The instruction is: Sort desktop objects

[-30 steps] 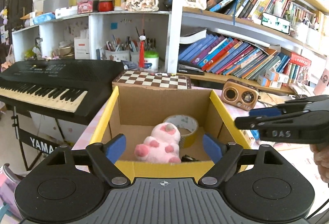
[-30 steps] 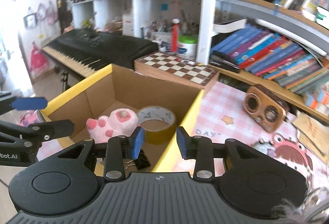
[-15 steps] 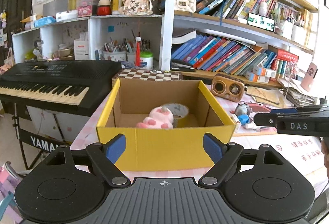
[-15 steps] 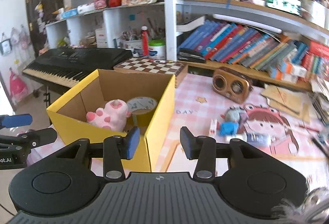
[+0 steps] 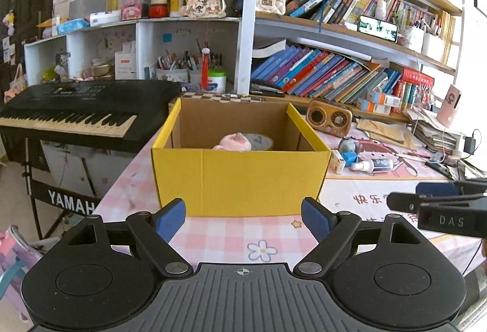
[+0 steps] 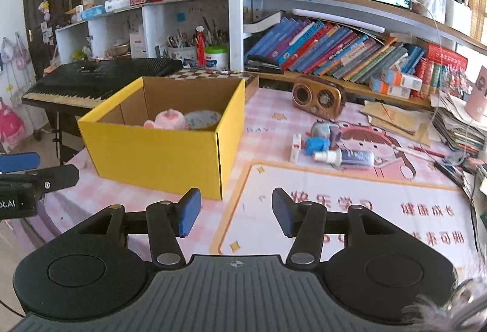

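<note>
Moved since earlier view: both tongs, formerly over the yellow box (image 6: 158,146), now drawn back short of it. Box: on tabletop (image 6: 264,110), holding pink plush (image 6: 166,120) and tape roll (image 6: 202,120). Unsorted: spray bottle (image 6: 345,156), blue toy (image 6: 316,145), right of box. Left tongs (image 5: 243,214): wide, empty. Right tongs (image 6: 236,211): empty, jaws opening. Judgement: deposit finished; next pick pending.

Yellow box (image 5: 240,179) wall hides most of pink plush (image 5: 232,142).
</note>
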